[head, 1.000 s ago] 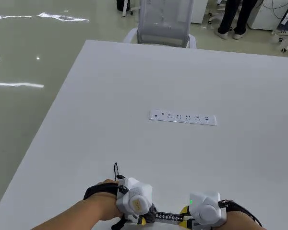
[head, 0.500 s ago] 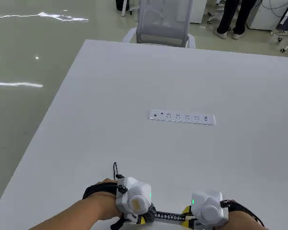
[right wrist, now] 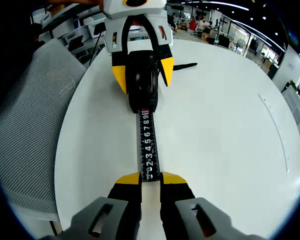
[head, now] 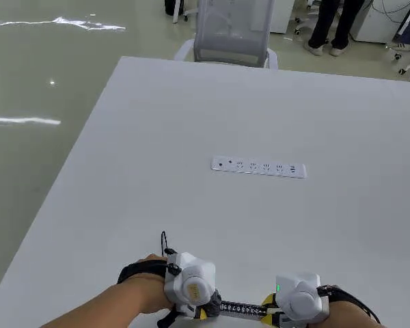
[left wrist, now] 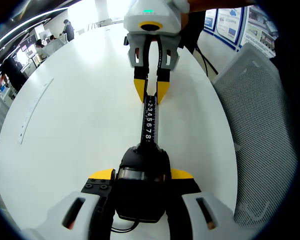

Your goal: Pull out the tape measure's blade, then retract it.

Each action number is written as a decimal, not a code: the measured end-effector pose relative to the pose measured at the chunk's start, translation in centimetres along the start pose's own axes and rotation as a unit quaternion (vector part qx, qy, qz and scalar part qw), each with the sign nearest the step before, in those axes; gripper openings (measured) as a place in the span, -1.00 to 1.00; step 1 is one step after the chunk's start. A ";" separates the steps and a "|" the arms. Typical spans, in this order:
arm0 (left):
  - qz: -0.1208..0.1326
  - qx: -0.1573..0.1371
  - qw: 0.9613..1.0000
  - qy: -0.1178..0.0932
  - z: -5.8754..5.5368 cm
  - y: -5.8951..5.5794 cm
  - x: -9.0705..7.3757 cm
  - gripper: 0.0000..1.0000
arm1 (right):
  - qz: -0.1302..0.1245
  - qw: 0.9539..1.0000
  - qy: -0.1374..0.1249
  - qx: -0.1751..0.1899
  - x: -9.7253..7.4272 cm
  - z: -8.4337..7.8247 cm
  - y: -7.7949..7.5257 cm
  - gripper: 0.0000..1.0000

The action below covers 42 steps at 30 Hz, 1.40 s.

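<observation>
Because the blade (right wrist: 147, 142) must be drawn against its spring, the left tongs (left wrist: 141, 175) are clamping the black tape measure case (left wrist: 142, 195) while the right tongs (right wrist: 151, 179) are pinching the blade tip. Both are sitting low over the tabletop (right wrist: 215, 115), near the person's edge. The blade's long axis is running straight between the two tongs, numerals upward, with a short length exposed.

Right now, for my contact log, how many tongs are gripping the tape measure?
2. The left tongs clamp the tape measure's case; the right tongs pinch the end of its blade.
</observation>
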State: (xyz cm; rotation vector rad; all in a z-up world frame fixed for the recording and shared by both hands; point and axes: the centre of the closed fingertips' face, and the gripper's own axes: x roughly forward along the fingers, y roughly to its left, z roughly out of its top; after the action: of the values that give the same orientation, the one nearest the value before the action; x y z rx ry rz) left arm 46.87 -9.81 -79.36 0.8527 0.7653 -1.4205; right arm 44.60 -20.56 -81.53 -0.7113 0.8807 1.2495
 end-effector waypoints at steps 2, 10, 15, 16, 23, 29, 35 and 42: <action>0.000 0.000 1.000 0.000 0.0 0.0 0.0 -0.30 | 0.000 1.000 0.000 0.000 0.0 -0.1 0.0 -0.78; 0.000 -0.001 1.000 0.000 0.0 0.0 0.0 -0.30 | 0.001 1.000 0.000 0.001 -0.1 -0.3 0.0 -0.78; 0.000 -0.002 1.000 0.000 0.1 -0.1 0.0 -0.30 | 0.000 1.000 0.001 0.002 -0.3 -0.5 0.0 -0.78; 0.000 -0.002 1.000 0.000 0.1 -0.1 0.0 -0.30 | 0.000 1.000 0.001 0.002 -0.3 -0.6 0.0 -0.78; 0.000 -0.002 1.000 -0.001 0.1 -0.1 0.0 -0.30 | -0.001 1.000 0.003 0.004 -0.5 -0.8 -0.1 -0.78; 0.000 -0.003 1.000 0.000 0.0 -0.1 0.0 -0.30 | -0.001 1.000 0.005 0.004 -0.6 -1.0 -0.2 -0.78; 0.000 -0.003 1.000 -0.001 0.0 -0.1 0.0 -0.30 | -0.001 1.000 0.008 0.006 -0.7 -1.3 -0.2 -0.78; 0.001 -0.004 1.000 -0.002 0.0 0.0 0.0 -0.30 | -0.002 1.000 0.012 0.008 -0.9 -1.6 -0.3 -0.78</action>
State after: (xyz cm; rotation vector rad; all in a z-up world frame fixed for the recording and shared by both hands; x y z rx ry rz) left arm 46.82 -9.82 -79.33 0.8430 0.7673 -1.4165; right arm 44.52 -22.41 -81.49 -0.7157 0.9081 1.2320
